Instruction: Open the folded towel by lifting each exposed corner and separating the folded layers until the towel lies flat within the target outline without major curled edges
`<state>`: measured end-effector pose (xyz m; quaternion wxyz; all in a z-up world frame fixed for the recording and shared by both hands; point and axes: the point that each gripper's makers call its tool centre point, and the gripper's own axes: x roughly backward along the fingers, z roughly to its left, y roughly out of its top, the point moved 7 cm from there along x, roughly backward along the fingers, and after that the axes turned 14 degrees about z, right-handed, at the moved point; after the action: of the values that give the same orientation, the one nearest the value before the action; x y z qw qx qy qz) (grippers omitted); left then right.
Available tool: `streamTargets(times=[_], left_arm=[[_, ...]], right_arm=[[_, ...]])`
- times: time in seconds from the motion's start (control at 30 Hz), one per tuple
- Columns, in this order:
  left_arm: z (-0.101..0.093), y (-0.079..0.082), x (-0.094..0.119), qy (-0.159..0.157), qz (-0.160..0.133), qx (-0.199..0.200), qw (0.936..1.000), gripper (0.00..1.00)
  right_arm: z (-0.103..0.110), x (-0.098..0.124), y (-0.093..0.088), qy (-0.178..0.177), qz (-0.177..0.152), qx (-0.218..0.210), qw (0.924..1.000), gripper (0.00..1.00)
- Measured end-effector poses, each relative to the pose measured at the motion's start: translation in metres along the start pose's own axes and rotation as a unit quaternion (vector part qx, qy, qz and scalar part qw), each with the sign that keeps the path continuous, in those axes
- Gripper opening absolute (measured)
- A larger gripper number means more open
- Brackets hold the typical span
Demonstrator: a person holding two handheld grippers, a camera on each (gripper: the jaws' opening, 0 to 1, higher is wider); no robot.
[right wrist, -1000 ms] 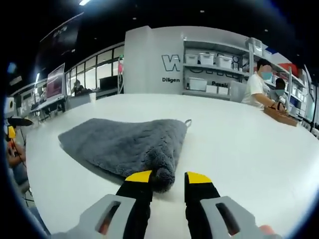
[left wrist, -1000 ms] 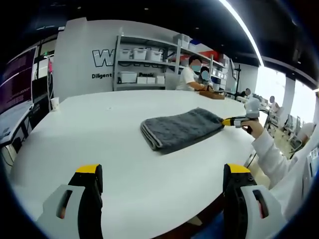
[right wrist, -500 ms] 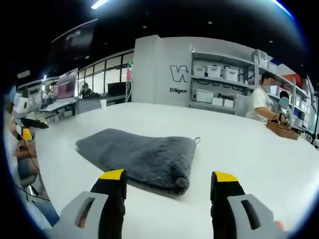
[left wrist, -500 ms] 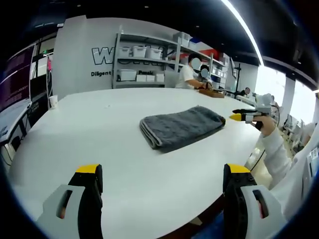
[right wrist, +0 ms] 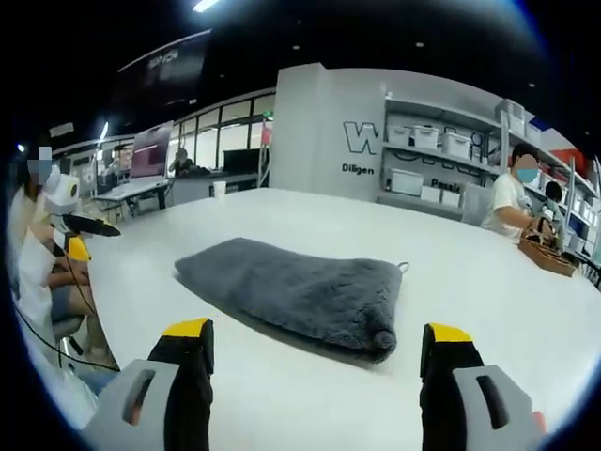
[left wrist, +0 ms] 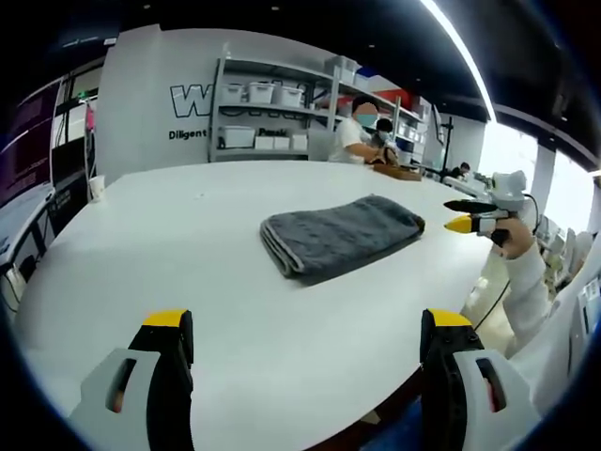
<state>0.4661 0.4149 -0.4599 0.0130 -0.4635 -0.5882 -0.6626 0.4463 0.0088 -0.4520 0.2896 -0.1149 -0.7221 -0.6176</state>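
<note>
Right claw (right wrist: pixel 315 343) is off the towel (right wrist: pixel 296 291) now, jaws spread wide with nothing between them. A second ago those jaws were nearly closed at the towel's near corner; half a second ago they had already opened and backed away. In the left gripper view the right claw (left wrist: pixel 460 214) hangs in the air just past the towel's (left wrist: pixel 338 235) right end, apart from it, held by a hand (left wrist: pixel 512 233) in a white sleeve; a second ago it sat down at the towel's edge.

Left claw (left wrist: pixel 305 343) is unchanged: jaws wide apart, gripping nothing, low over the near side of the worktop (left wrist: pixel 188 244), well apart from the towel.

Towel is grey, still folded, lying flat on the white worktop (right wrist: pixel 470 282) near its middle. A small hang loop shows at its far right corner in the right gripper view. The corner nearest the right claw ends in a small rounded lump.

Shelves with white bins (left wrist: pixel 272 117) stand behind, with a seated person (right wrist: pixel 512 197) at the far end.
</note>
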Motion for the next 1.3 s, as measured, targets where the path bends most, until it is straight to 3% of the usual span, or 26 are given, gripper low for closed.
streamTargets(times=[0.17, 0.9, 1.3], left_arm=[[0.001, 0.000, 0.000, 0.000, -0.001, 0.001, 1.0000, 1.00], [0.005, -0.002, 0.002, 0.000, -0.002, 0.008, 1.0000, 1.00], [0.005, -0.002, -0.005, 0.004, 0.009, 0.010, 0.9999, 1.00]], right_arm=[[0.000, 0.000, 0.000, 0.008, 0.006, 0.006, 0.9999, 0.99], [0.009, 0.009, 0.007, 0.018, 0.012, 0.020, 0.9996, 0.99], [0.011, 0.014, -0.001, 0.028, 0.024, 0.020, 0.9991, 0.99]])
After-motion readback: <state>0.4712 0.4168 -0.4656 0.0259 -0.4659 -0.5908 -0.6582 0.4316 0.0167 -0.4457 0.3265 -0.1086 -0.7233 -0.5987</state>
